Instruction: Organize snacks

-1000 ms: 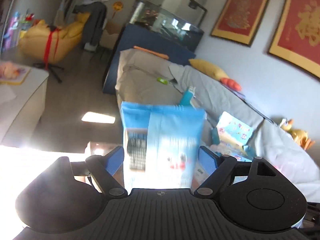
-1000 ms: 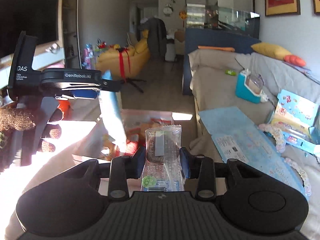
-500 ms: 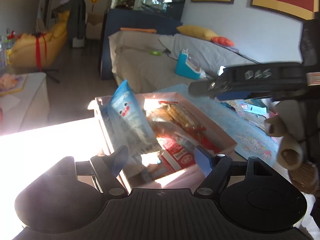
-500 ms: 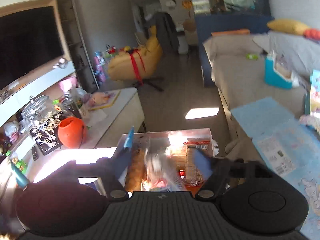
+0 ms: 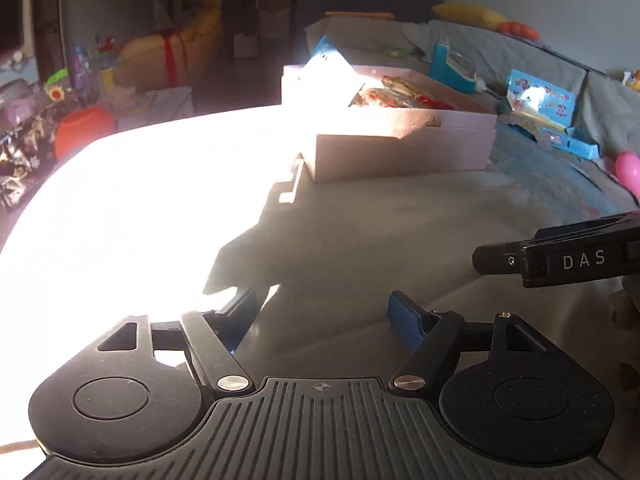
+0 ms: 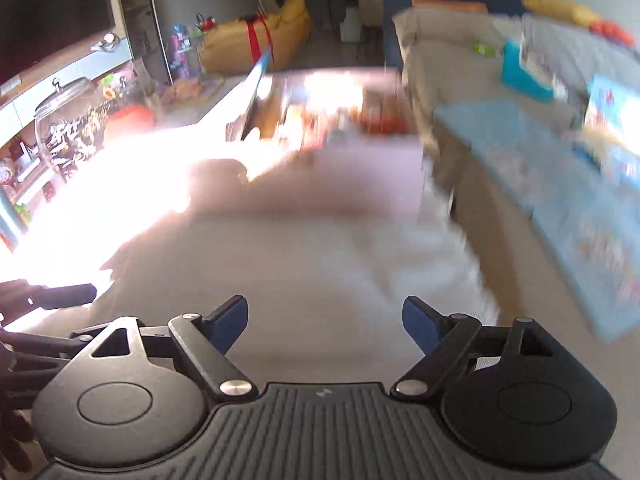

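A pink box [image 5: 400, 152] stands on the white table [image 5: 340, 240], filled with several snack packets [image 5: 396, 96]. A blue snack bag [image 5: 328, 64] leans upright at the box's left end. In the blurred right wrist view the box [image 6: 360, 176] and the blue bag [image 6: 256, 80] lie ahead. My left gripper [image 5: 322, 314] is open and empty, low over the table, well back from the box. My right gripper [image 6: 324, 324] is open and empty, also back from the box; its body shows in the left wrist view [image 5: 560, 260].
Strong sunlight washes out the table's left half [image 5: 120, 200]. A sofa [image 5: 500, 60] with a blue carton [image 5: 452, 66] and a blue printed mat [image 6: 560, 200] lies to the right. An orange pot [image 5: 82, 128] and a glass jar [image 6: 60, 120] stand at left.
Both grippers have let go of their snacks, which now lie in the box, and pulled back from the box with jaws open. The right wrist view is blurred by motion.
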`<state>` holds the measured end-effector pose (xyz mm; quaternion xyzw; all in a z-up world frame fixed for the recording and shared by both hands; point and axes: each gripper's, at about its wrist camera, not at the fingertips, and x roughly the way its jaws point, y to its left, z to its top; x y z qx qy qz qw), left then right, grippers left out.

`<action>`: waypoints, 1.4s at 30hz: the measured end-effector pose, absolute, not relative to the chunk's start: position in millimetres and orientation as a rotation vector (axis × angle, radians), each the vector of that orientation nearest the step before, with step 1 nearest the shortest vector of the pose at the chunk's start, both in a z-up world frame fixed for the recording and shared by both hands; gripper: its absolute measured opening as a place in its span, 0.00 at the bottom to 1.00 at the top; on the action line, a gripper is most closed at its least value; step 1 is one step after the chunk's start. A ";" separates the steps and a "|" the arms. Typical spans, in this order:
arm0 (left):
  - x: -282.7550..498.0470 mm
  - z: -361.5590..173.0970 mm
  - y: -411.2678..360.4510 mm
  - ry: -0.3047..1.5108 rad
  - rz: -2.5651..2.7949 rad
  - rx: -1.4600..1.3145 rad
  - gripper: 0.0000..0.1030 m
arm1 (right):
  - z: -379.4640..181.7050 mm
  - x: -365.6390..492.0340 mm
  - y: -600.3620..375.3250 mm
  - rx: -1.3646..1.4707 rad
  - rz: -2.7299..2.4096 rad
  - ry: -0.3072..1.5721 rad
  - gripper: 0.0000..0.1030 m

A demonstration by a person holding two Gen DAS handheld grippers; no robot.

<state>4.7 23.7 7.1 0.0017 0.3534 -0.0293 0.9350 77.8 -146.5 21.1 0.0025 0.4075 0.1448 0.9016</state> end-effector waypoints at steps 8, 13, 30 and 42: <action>5.2 5.0 12.8 0.678 0.017 0.002 0.82 | 5.9 53.5 -142.3 -0.087 0.215 0.781 1.00; 4.5 5.5 11.8 0.671 0.016 0.002 0.82 | 5.8 54.6 -145.4 -0.083 0.220 0.769 1.00; 4.9 5.4 10.3 0.665 0.008 0.001 0.82 | 1.7 48.0 -150.0 -0.078 0.238 0.689 1.00; 4.7 5.5 10.4 0.665 0.008 0.002 0.82 | 1.6 48.0 -150.0 -0.077 0.238 0.688 1.00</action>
